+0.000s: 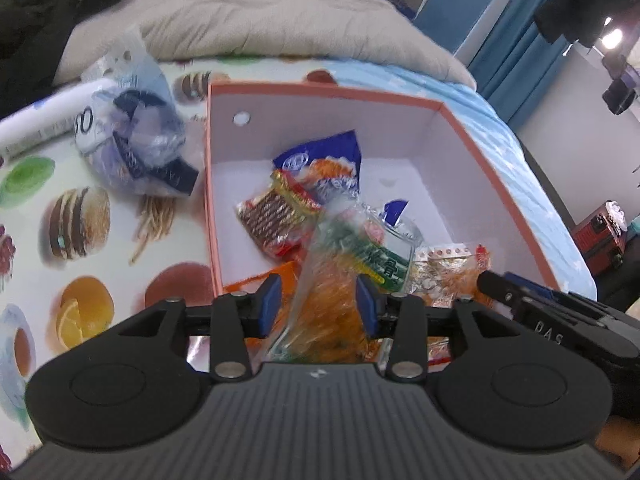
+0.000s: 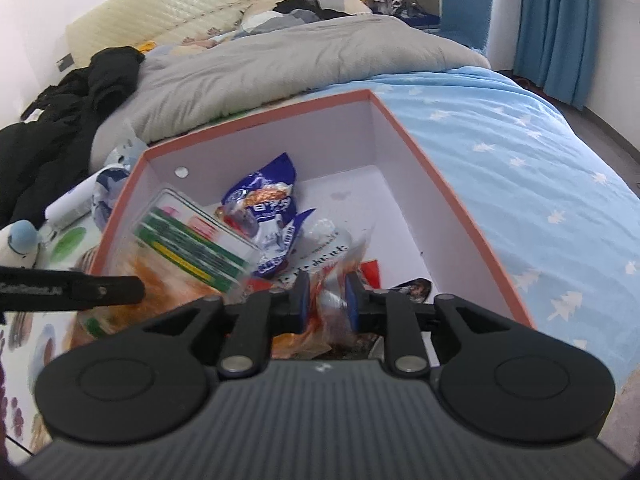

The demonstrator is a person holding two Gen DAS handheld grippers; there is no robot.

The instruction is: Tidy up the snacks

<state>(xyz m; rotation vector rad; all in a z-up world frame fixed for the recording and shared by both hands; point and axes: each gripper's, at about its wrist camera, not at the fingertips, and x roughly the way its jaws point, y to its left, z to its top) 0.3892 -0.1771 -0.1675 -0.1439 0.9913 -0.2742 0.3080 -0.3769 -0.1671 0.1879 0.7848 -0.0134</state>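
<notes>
A pink-rimmed box [image 1: 328, 92] with white inner walls sits on the bed and holds several snack packs, among them a blue pack [image 1: 320, 164] and a red striped pack [image 1: 276, 220]. My left gripper [image 1: 318, 304] is over the box's near left side, its jaws apart around a clear pack with orange contents and a green label [image 1: 352, 264]. The pack is blurred and looks loose between the pads. My right gripper [image 2: 326, 300] is shut on a crinkly orange and clear pack [image 2: 332, 280] over the box's near edge [image 2: 460, 208]. The green-label pack [image 2: 188, 240] shows at its left.
A food-print mat [image 1: 88, 240] lies left of the box with a clear bag of dark things [image 1: 136, 140] on it. A grey duvet [image 2: 280, 64] and black clothes [image 2: 60, 120] lie behind. A blue star-print sheet [image 2: 540, 200] is to the right.
</notes>
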